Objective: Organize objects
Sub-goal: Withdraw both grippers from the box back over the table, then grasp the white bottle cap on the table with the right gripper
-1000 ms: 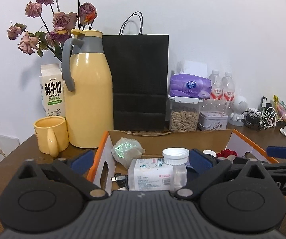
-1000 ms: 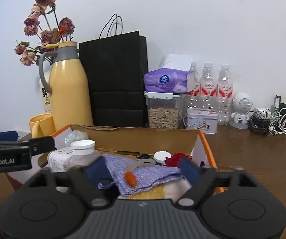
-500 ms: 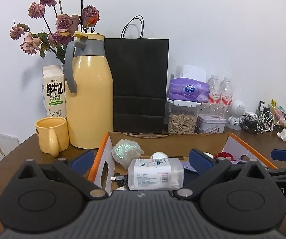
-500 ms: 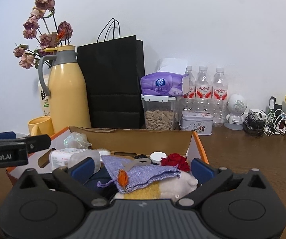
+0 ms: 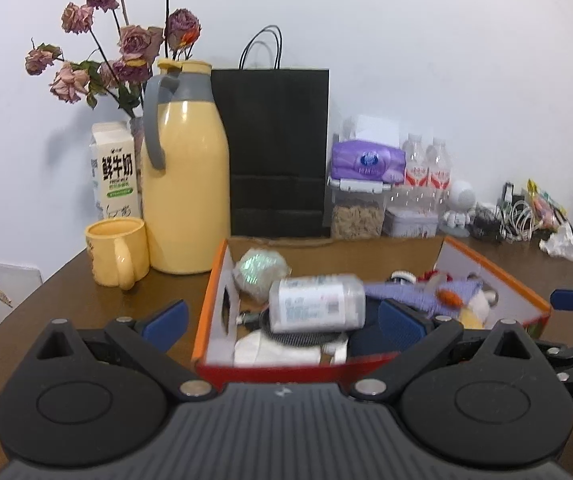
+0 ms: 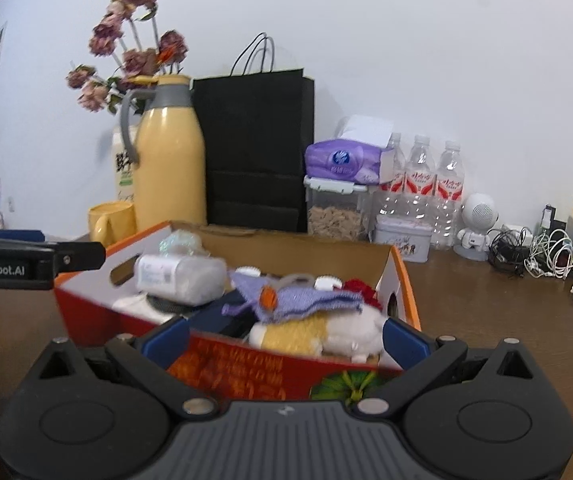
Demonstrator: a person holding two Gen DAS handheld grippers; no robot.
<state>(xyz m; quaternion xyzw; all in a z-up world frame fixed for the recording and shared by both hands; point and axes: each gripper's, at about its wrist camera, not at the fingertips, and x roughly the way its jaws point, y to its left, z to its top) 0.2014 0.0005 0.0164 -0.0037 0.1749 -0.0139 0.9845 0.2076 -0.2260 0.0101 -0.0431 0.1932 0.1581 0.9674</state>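
The cardboard box point(image 6: 400, 280) with orange rims sits on the brown wooden surface point(image 6: 486, 320), holding a white plastic bottle point(image 5: 316, 306) on its side and a woven purple pouch point(image 6: 298, 300). Only the right wrist view catches the box's red printed front and the fuzzy white-and-yellow plush point(image 6: 326, 334) under the pouch, while the left one shows the whole milk carton point(image 5: 114, 172) beside the glossy yellow thermos point(image 5: 186, 184). Both the left gripper point(image 5: 282, 318) and right gripper point(image 6: 286, 336) have their fingers spread wide, gripping nothing.
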